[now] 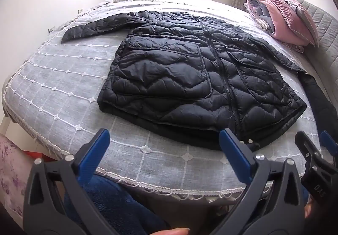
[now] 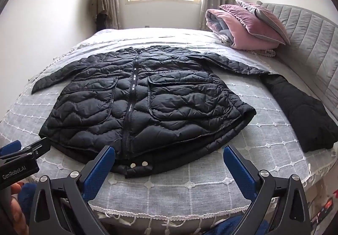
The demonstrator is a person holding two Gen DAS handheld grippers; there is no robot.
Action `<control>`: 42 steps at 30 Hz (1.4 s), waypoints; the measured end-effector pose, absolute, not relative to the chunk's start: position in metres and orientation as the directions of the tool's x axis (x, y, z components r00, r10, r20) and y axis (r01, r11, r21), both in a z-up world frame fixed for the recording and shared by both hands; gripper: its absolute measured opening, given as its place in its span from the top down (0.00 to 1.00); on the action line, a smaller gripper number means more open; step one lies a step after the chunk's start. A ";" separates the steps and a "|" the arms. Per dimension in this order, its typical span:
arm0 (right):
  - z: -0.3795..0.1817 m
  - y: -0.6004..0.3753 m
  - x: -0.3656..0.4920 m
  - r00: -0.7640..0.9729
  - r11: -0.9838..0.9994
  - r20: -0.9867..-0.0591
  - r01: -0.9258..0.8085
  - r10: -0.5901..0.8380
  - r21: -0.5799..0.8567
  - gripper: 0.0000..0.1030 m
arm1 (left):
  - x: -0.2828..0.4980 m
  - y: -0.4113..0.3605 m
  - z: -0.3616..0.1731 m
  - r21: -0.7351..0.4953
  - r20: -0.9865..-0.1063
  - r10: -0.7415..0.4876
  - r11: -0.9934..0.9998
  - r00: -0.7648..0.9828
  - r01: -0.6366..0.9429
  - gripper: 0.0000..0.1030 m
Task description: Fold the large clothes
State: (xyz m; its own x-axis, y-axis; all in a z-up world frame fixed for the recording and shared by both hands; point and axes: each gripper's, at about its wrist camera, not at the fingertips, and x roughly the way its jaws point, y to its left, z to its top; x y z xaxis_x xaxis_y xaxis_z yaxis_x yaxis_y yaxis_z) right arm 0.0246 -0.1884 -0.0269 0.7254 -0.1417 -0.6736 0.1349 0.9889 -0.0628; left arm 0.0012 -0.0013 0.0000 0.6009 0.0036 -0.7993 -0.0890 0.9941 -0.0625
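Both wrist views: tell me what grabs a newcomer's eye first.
A black quilted jacket lies spread flat, zipped, mid-bed, sleeves out to both sides. Pink and grey pillows are stacked by the grey headboard. Both grippers, left and right, hover open near the jacket's hem.

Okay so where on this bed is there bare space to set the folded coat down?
Bare grey bedspread lies along the near edge below the black quilted coat hem, and left of it under the sleeve. The right side is crowded: a black folded garment and pink-grey pillows by the headboard.
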 end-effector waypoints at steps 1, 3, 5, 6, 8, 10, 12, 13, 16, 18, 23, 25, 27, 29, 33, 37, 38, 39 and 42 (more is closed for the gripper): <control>-0.027 -0.188 0.025 0.725 0.989 -0.674 0.135 -0.142 -0.063 0.00 | 0.002 -0.001 0.000 -0.062 -0.801 0.004 0.994 0.599 -0.091 0.00; -0.029 -0.187 0.027 0.725 0.989 -0.675 0.132 -0.140 -0.064 0.00 | 0.003 0.000 0.000 -0.066 -0.805 0.002 0.994 0.593 -0.092 0.00; -0.031 -0.185 0.031 0.723 0.989 -0.676 0.131 -0.142 -0.067 0.00 | 0.001 -0.001 -0.003 -0.067 -0.806 0.002 0.993 0.592 -0.094 0.00; -0.028 -0.186 0.030 0.725 0.989 -0.675 0.134 -0.139 -0.060 0.00 | 0.002 -0.001 -0.002 -0.066 -0.804 0.002 0.993 0.594 -0.094 0.00; -0.028 -0.186 0.027 0.726 0.989 -0.674 0.135 -0.138 -0.058 0.00 | 0.002 -0.003 0.000 -0.065 -0.802 0.004 0.994 0.598 -0.093 0.00; -0.026 -0.185 0.023 0.729 0.989 -0.671 0.135 -0.136 -0.054 0.00 | -0.004 0.003 -0.001 -0.064 -0.762 0.006 0.994 0.648 -0.085 0.00; -0.031 -0.182 0.028 0.730 0.989 -0.669 0.136 -0.138 -0.056 0.00 | -0.004 0.003 -0.001 -0.065 -0.763 0.005 0.994 0.646 -0.083 0.00; -0.031 -0.181 0.027 0.731 0.989 -0.668 0.137 -0.140 -0.057 0.00 | -0.005 0.002 -0.001 -0.065 -0.751 0.006 0.995 0.661 -0.082 0.00; -0.026 -0.182 0.026 0.734 0.988 -0.664 0.139 -0.146 -0.063 0.00 | -0.005 0.001 0.000 -0.059 -0.757 0.006 0.995 0.653 -0.077 0.00; -0.025 -0.182 0.024 0.738 0.988 -0.659 0.142 -0.150 -0.065 0.00 | -0.005 0.001 0.000 -0.060 -0.779 0.002 0.995 0.626 -0.077 0.00; -0.023 -0.182 0.021 0.756 0.987 -0.635 0.145 -0.160 -0.075 0.00 | -0.006 -0.001 -0.001 -0.072 -0.792 -0.008 0.994 0.611 -0.081 0.00; -0.023 -0.182 0.021 0.755 0.986 -0.636 0.147 -0.160 -0.073 0.00 | -0.005 -0.001 -0.001 -0.061 -0.791 0.000 0.995 0.612 -0.080 0.00; -0.023 -0.182 0.022 0.737 0.988 -0.659 0.145 -0.148 -0.059 0.00 | -0.005 0.000 -0.001 -0.074 -0.796 -0.009 0.994 0.605 -0.081 0.00; -0.023 -0.182 0.022 0.734 0.986 -0.660 0.149 -0.158 -0.071 0.00 | -0.005 0.000 -0.002 -0.082 -0.801 -0.016 0.993 0.599 -0.084 0.00; -0.022 -0.182 0.023 0.684 0.987 -0.715 0.151 -0.142 -0.052 0.00 | -0.006 -0.001 -0.002 -0.052 -0.797 0.008 0.995 0.604 -0.082 0.00; -0.020 -0.181 0.023 0.697 0.988 -0.705 0.154 -0.131 -0.031 0.00 | -0.006 -0.002 -0.003 -0.052 -0.796 0.008 0.995 0.605 -0.081 0.00; -0.020 -0.182 0.023 0.705 0.988 -0.698 0.155 -0.129 -0.027 0.00 | -0.006 -0.002 -0.003 -0.049 -0.795 0.010 0.996 0.606 -0.081 0.00; -0.020 -0.182 0.023 0.731 0.984 -0.661 0.160 -0.171 -0.077 0.00 | -0.006 -0.001 -0.003 -0.050 -0.795 0.009 0.995 0.606 -0.080 0.00; -0.020 -0.183 0.024 0.746 0.985 -0.645 0.161 -0.165 -0.066 0.00 | -0.004 -0.001 -0.004 0.007 -0.799 0.055 0.997 0.599 -0.082 0.00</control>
State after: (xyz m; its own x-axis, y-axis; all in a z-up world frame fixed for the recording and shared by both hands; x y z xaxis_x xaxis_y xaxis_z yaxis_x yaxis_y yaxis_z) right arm 0.0238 -0.1829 -0.0203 0.7463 -0.1654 -0.6448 0.1612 0.9847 -0.0660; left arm -0.0037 -0.0014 -0.0045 0.5993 0.0549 -0.7987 -0.0823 0.9966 0.0067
